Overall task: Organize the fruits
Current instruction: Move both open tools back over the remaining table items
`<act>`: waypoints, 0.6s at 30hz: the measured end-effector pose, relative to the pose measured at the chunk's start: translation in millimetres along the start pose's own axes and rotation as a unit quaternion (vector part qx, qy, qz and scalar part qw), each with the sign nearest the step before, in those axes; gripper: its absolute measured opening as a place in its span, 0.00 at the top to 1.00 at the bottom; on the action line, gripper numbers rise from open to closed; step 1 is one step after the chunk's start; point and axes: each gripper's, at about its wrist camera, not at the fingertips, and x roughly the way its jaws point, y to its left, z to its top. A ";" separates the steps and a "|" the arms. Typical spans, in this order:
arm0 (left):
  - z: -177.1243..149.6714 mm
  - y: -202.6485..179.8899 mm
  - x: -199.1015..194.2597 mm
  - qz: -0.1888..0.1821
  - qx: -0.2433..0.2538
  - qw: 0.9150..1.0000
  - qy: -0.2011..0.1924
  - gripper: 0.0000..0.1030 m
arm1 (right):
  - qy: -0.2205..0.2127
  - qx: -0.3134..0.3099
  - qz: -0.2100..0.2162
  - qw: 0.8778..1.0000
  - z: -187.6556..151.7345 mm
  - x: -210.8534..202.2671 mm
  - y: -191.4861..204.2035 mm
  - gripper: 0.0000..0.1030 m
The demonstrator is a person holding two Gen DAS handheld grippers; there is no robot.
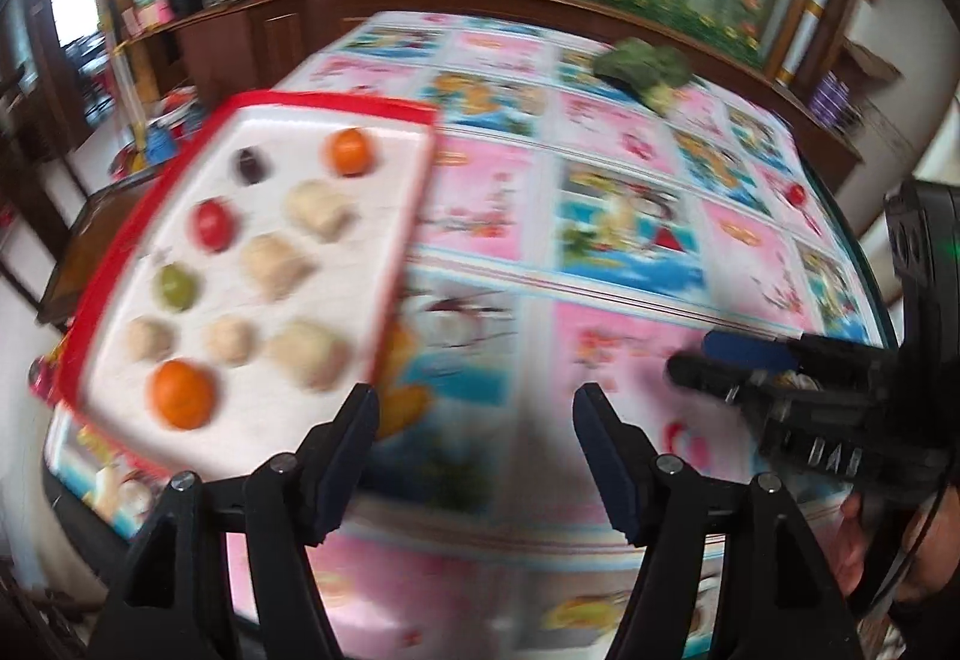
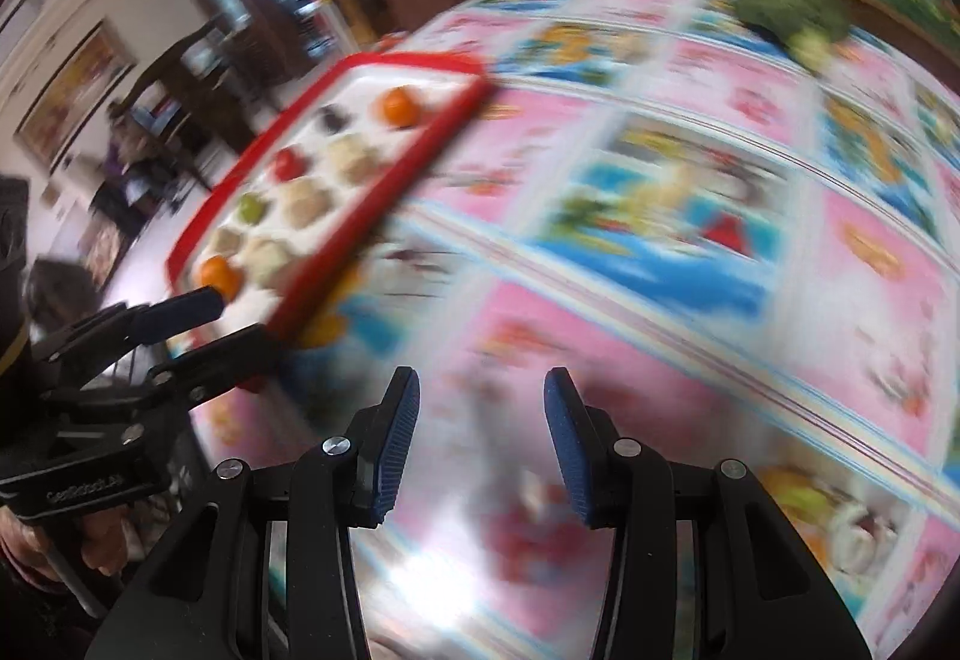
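Both views are blurred, yet the layout reads clearly: a red-rimmed white tray [image 1: 120,264] sits on the left part of the counter [image 1: 600,336], which is covered in a pink and blue cartoon-print cloth. On the tray lie two oranges, one at the near end [image 1: 182,395] and one at the far end [image 1: 350,151], with a red fruit [image 1: 211,223], a green fruit [image 1: 175,287], a dark fruit [image 1: 251,165] and several pale lumps between them. Far right on the counter rests a broccoli head [image 1: 645,66], and a small red fruit [image 1: 796,193] lies near the right edge. The left gripper [image 1: 474,405] hovers just near of the tray, fingers spread apart and empty. The right gripper [image 2: 480,390] hangs over bare cloth, its fingers likewise apart, gripping nothing.
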 end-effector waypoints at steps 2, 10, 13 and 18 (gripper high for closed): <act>5.5 -18.0 7.7 -0.010 0.017 1.000 0.010 0.32 | -0.010 0.028 -0.019 0.999 -2.4 -11.8 -30.5 0.59; 44.8 -65.9 37.9 -0.009 0.070 0.997 0.026 0.32 | -0.086 0.141 -0.154 0.974 12.3 -89.6 -195.6 0.58; 67.8 -68.7 50.4 -0.001 0.069 0.997 0.027 0.32 | -0.103 0.152 -0.203 0.962 33.3 -104.3 -249.6 0.56; 108.8 -57.9 67.5 0.034 0.069 0.997 0.010 0.32 | -0.108 0.172 -0.219 0.954 66.1 -88.6 -309.2 0.48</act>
